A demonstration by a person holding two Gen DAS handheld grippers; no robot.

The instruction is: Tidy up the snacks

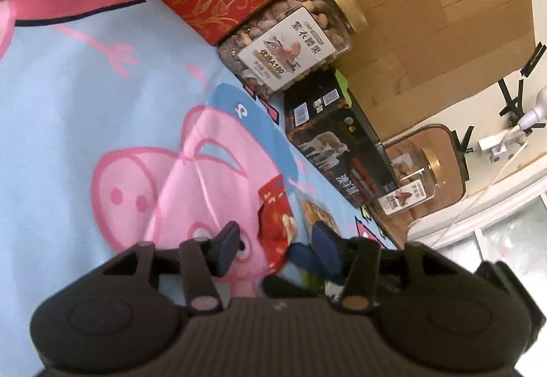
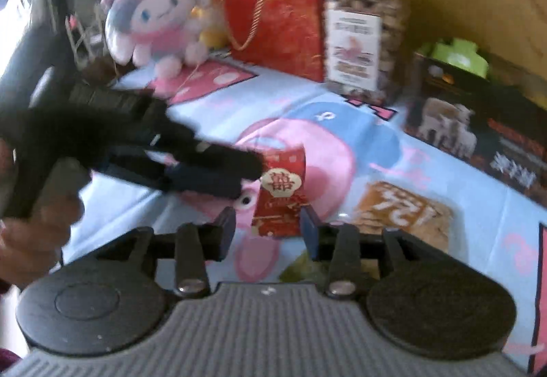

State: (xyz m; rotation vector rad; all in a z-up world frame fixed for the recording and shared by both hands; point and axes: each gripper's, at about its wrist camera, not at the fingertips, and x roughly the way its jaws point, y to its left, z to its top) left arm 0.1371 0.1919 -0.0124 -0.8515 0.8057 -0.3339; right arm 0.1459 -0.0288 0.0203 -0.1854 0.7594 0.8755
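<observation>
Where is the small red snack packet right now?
In the right wrist view the small red snack packet lies mid-frame on the cartoon pig cloth, just ahead of the open right hand-held gripper, left of an orange snack pack.

Along the far side of the pale blue cartoon-pig cloth point(image 2: 205, 110) stands a row that blocks passage: a red gift box with gold rope handles point(image 2: 273, 8), a clear plastic nut jar with a gold lid point(image 2: 365, 35) touching it, then a black printed carton point(image 2: 478, 137). A pink plush doll point(image 2: 154, 18) closes the far left corner. Mid-cloth, a small red packet point(image 2: 282, 189) and a flat orange-brown snack pack point(image 2: 403, 209) lie near each other; the left gripper point(image 2: 239, 175) reaches in from the left, up against the packet. The cloth's left stretch point(image 1: 68, 103) lies open.
</observation>
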